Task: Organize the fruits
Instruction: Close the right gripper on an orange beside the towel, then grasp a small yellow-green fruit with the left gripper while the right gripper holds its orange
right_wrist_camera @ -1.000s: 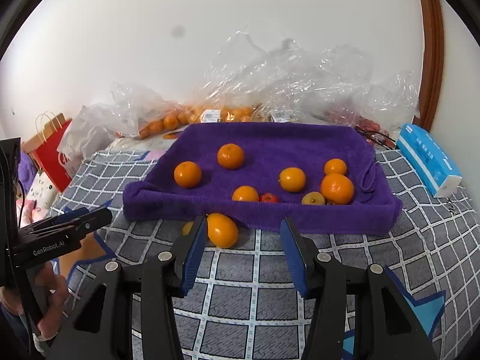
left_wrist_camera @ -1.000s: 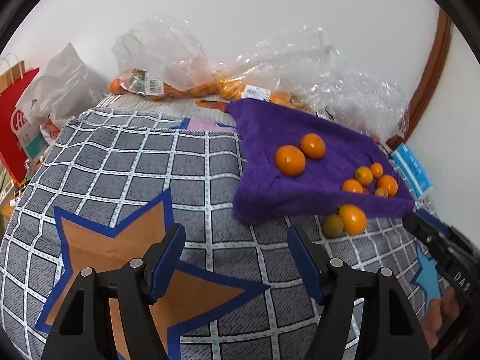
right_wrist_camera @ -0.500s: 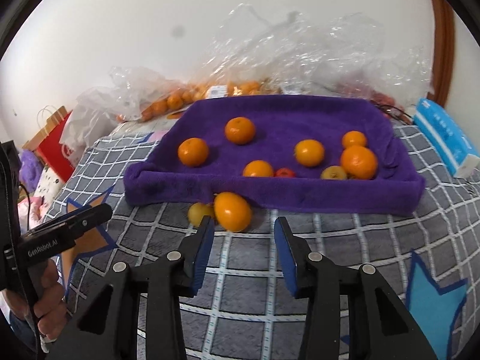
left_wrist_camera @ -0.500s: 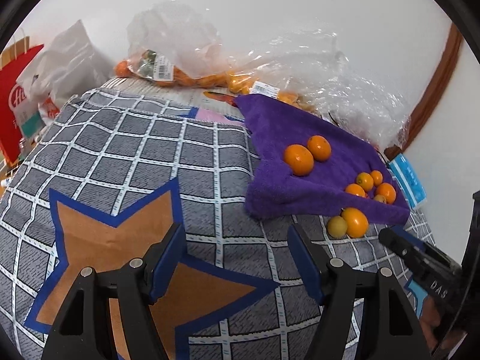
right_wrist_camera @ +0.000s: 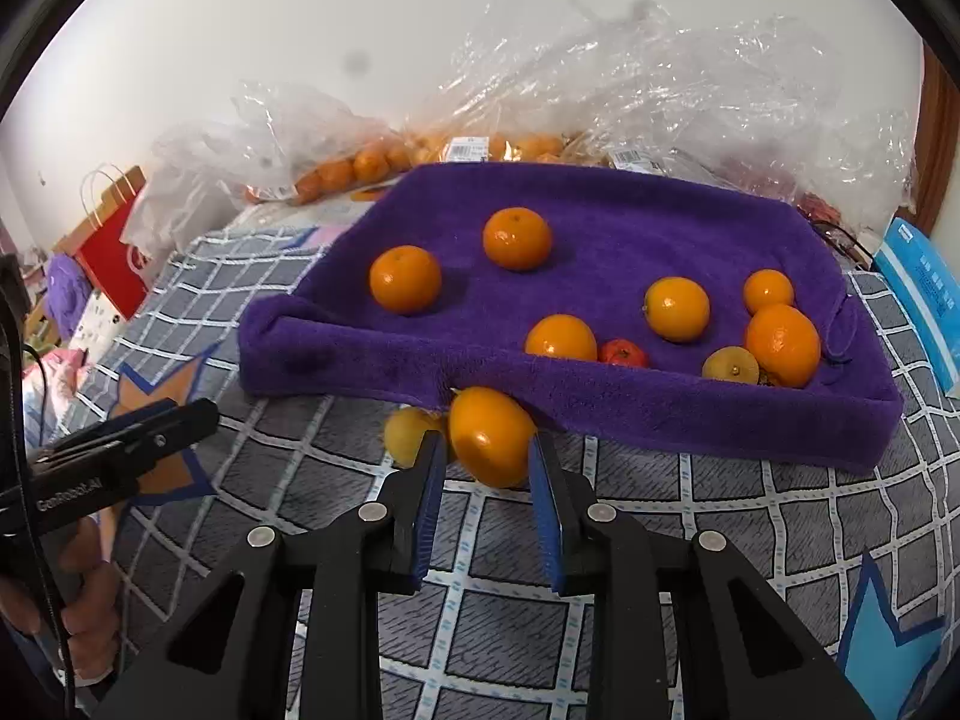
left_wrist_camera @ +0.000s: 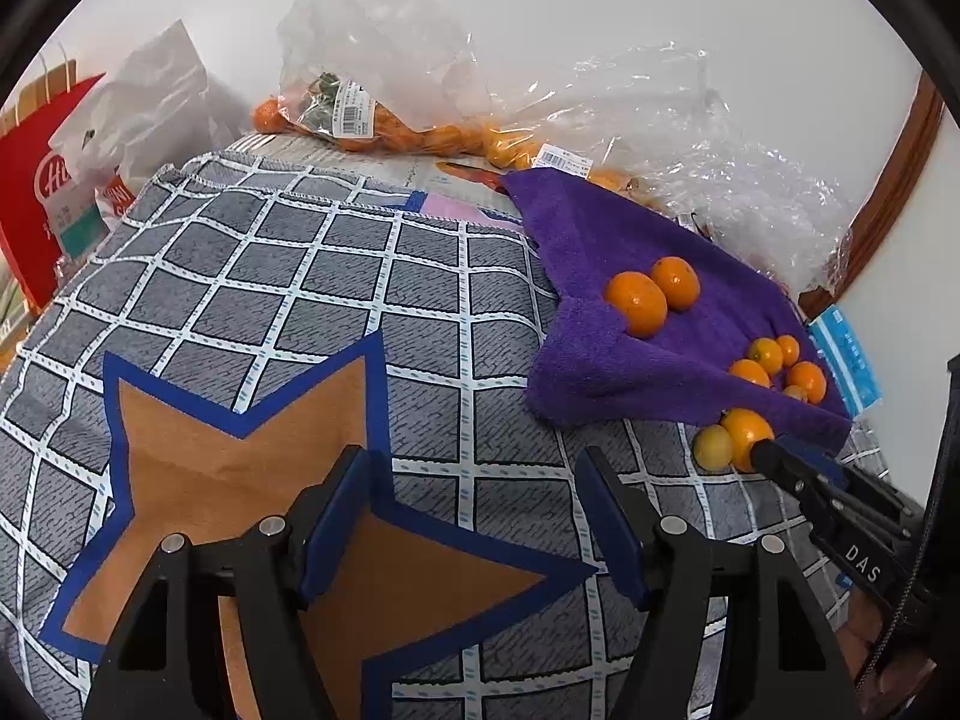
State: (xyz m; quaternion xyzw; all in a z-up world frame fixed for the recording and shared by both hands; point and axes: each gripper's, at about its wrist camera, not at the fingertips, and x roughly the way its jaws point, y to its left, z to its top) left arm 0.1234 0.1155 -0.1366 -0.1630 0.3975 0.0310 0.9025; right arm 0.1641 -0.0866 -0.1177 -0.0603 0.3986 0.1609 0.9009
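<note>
Right gripper (right_wrist_camera: 487,450) jaws tight on an orange (right_wrist_camera: 491,437).

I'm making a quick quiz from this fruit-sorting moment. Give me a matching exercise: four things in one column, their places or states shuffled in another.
Things:
1. large orange fruit
2. small yellow fruit
3. small red fruit
4. left gripper

States:
A. open over the star-patterned checked cloth
B. on the purple towel
C. between the right gripper's pads
D. loose on the cloth beside the towel's front edge

Pairs: 1-C, 2-D, 3-B, 4-A

"das" stands on the right gripper (left_wrist_camera: 765,456); "genrobot.ai" on the left gripper (right_wrist_camera: 198,414), left of the purple towel (right_wrist_camera: 600,228).
</note>
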